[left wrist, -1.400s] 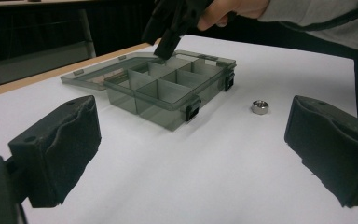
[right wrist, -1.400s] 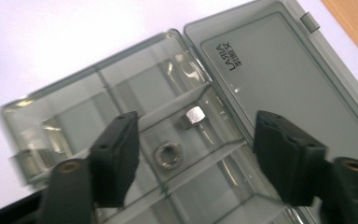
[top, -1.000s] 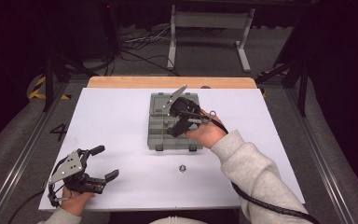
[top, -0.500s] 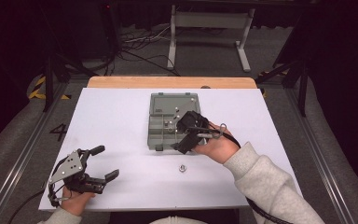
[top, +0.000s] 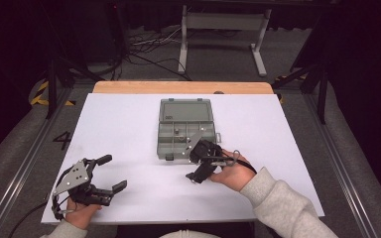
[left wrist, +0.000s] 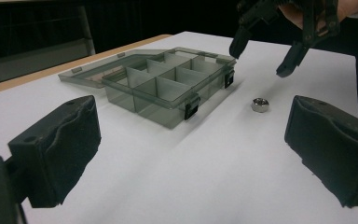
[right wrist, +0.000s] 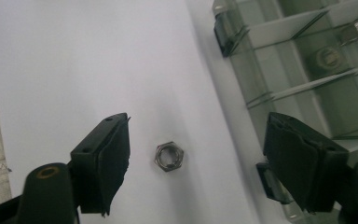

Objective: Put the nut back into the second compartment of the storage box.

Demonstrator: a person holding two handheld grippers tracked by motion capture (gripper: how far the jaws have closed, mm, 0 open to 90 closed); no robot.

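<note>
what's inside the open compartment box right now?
The compartment box holds at least two small metal parts in separate compartments. Dividers and tinted walls hide the other compartments' contents. The hex nut lies outside on the table.

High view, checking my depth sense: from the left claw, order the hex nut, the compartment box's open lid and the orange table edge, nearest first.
1. Hex nut, on the white sheet right of the left claw.
2. Open lid, farther back.
3. Orange table edge, at the far side.

I'm working in what looks like a lab: a white bench [top: 129, 129] framed by metal rails [top: 17, 173], loose cables [top: 144, 47] on grey carpet, hazard tape [top: 39, 91], dark surroundings.
</note>
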